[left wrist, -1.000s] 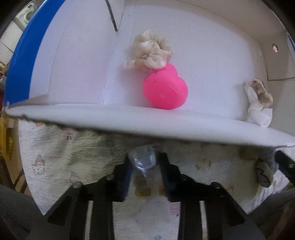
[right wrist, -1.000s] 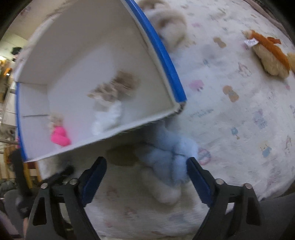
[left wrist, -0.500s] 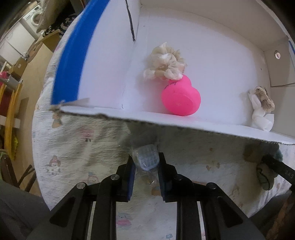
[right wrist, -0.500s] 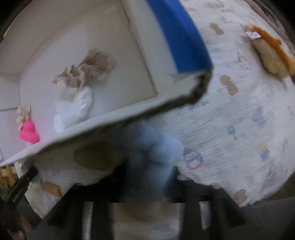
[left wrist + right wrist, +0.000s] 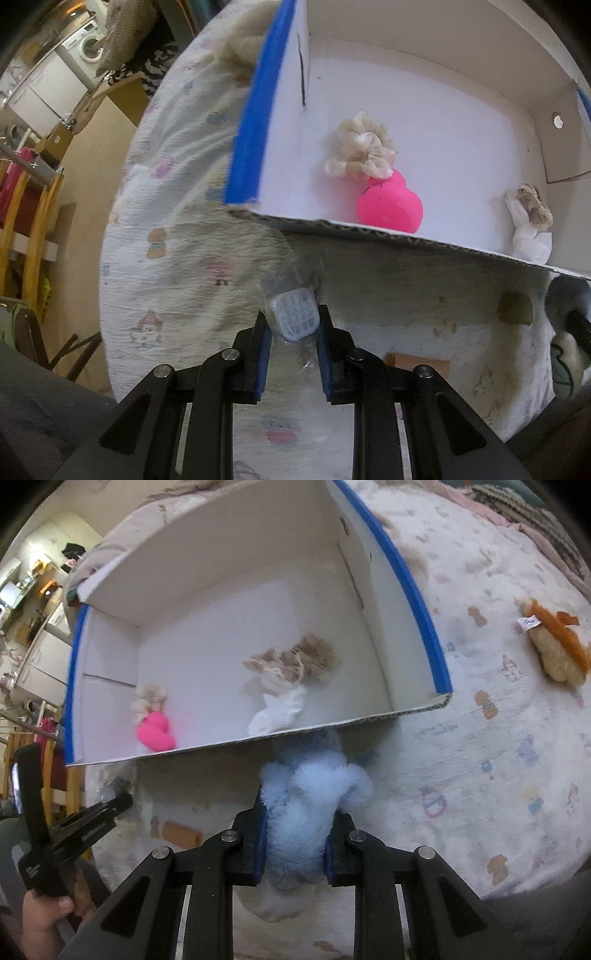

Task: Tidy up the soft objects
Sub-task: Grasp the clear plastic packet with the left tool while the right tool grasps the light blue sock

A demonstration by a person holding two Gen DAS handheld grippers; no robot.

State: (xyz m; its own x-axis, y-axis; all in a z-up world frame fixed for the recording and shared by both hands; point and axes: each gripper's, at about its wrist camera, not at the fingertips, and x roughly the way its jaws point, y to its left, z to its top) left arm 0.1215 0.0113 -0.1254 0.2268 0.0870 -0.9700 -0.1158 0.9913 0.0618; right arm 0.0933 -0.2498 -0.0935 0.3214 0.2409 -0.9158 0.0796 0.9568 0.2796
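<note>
The right gripper (image 5: pixel 293 840) stood wide open around the blue plush (image 5: pixel 314 794) a second ago; now its jaws are closing and both pads press into the fur, with the toy squeezed between them. The left gripper (image 5: pixel 293 345) is closed on the same small packet (image 5: pixel 293 314) as before, but the box (image 5: pixel 424 240) has slid up and to the right in its view, so more of the sheet (image 5: pixel 166 258) shows at the left.

The plush is pale blue and fluffy, with a white part hanging below the pads. Its far end touches the near wall of the box. The packet is a clear wrap with a pale blue gridded piece inside, and it stands up between the pads.

The box is white inside with blue outer sides and lies just beyond both grippers. Its near wall stands between each held thing and the inside. In it lie a pink toy (image 5: pixel 155 731) with a beige scrunchie (image 5: pixel 149 698) touching it, and farther right a white cloth (image 5: pixel 280 712) under a tan frilly piece (image 5: pixel 295 661). Far right on the sheet lies an orange plush (image 5: pixel 557 650), well apart from the box. At the near left of the right view a hand (image 5: pixel 44 912) holds the left gripper.
</note>
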